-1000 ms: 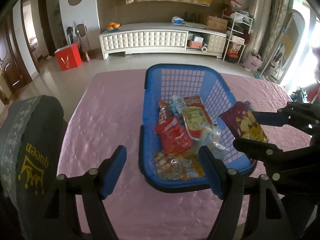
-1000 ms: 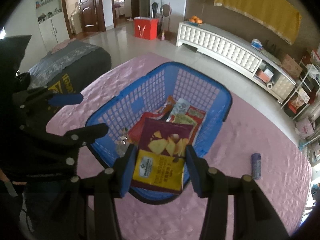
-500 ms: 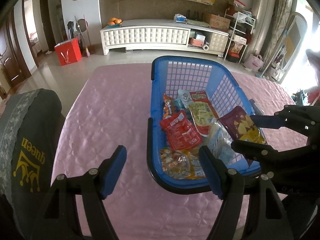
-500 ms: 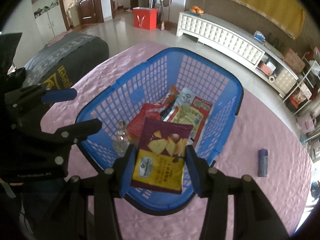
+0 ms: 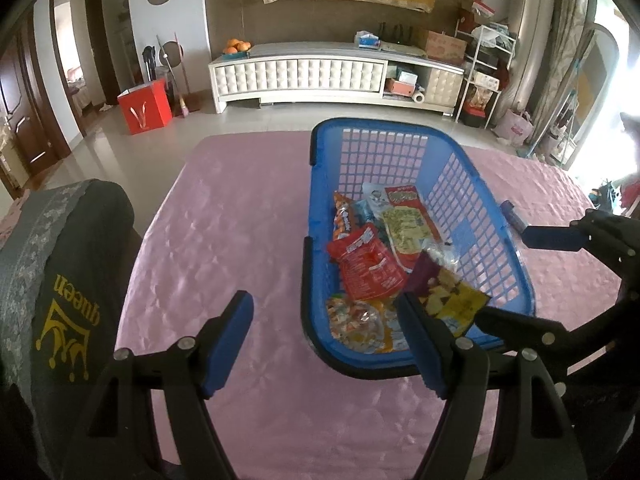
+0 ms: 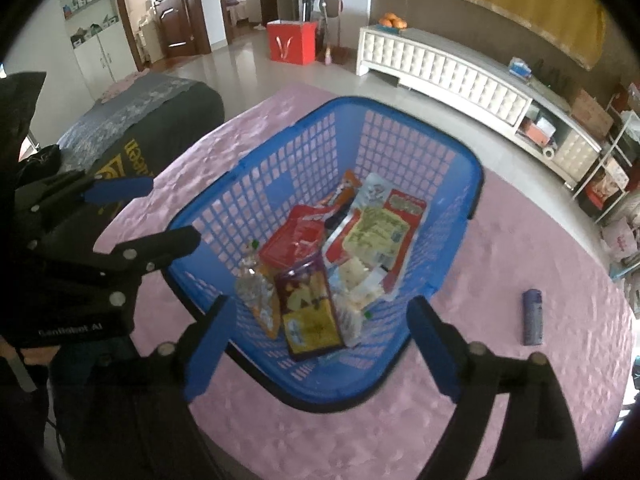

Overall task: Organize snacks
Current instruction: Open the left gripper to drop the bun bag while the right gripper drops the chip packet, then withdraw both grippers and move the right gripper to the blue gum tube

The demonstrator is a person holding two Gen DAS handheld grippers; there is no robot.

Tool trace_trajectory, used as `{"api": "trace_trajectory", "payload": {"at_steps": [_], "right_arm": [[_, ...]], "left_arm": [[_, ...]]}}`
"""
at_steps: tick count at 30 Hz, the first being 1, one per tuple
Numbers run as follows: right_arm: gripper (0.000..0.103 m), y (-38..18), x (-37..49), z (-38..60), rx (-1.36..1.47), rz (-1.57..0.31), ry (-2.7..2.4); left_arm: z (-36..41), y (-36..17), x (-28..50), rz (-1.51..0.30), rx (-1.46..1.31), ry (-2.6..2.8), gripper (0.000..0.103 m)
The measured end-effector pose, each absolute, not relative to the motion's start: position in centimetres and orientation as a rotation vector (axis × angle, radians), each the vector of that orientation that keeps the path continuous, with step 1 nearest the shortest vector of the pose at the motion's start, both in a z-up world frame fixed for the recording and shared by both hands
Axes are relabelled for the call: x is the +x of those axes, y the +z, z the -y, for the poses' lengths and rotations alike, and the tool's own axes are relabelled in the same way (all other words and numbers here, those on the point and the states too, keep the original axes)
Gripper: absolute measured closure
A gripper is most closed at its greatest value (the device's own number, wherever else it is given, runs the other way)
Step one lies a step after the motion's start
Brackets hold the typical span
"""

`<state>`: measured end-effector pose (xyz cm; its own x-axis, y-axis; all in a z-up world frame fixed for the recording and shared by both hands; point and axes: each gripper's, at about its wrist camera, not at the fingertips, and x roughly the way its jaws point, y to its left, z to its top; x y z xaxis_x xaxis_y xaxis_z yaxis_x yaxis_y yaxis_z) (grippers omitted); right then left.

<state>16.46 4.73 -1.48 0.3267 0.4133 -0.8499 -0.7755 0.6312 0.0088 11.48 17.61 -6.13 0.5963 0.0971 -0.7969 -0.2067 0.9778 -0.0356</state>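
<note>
A blue plastic basket [image 5: 516,268] [image 6: 280,168] stands on the pink tablecloth and holds several snack packets. The purple and yellow chip bag [image 6: 308,312] [image 5: 448,298] lies in the basket's near end on top of the other packets. A red packet [image 5: 368,268] and a yellow-green packet [image 6: 380,232] lie beside it. My right gripper [image 6: 320,344] is open and empty, above the basket's near rim. My left gripper [image 5: 326,344] is open and empty, at the basket's near left corner above the cloth.
A small purple tube [image 6: 532,316] lies on the cloth right of the basket. A dark chair back with "queen" printed on it [image 5: 68,280] stands at the table's left edge. A white cabinet [image 5: 332,76] and a red bag [image 5: 144,106] are across the floor.
My right gripper has opened and let go of the chip bag, which now lies in the basket. The basket sits further right in the left wrist view.
</note>
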Motion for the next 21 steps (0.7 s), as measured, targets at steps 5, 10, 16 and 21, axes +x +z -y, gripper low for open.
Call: {"api": "trace_trajectory", "payload": {"at_steps": [5, 10, 16, 21], "right_arm": [[0.012, -0.2, 17.0, -2.9, -0.406, -0.927, 0.795], [0.012, 0.8, 18.1, -0.3, -0.366, -0.904, 0.764], [0.011, 1.5, 20.3, 3.1, -0.304, -0.901, 0.709], [0.011, 1.3, 22.3, 5.6, -0.269, -0.915, 0.659]], "left_arm": [[-16.1, -4.9, 11.7, -0.895, -0.108, 0.158, 0.031], [-14.2, -3.8, 12.6, -0.880, -0.052, 0.125, 0.031], [-12.5, -3.2, 14.5, -0.877, -0.036, 0.083, 0.030], [-11.6, -3.1, 16.5, -0.880, -0.004, 0.093, 0.030]]}}
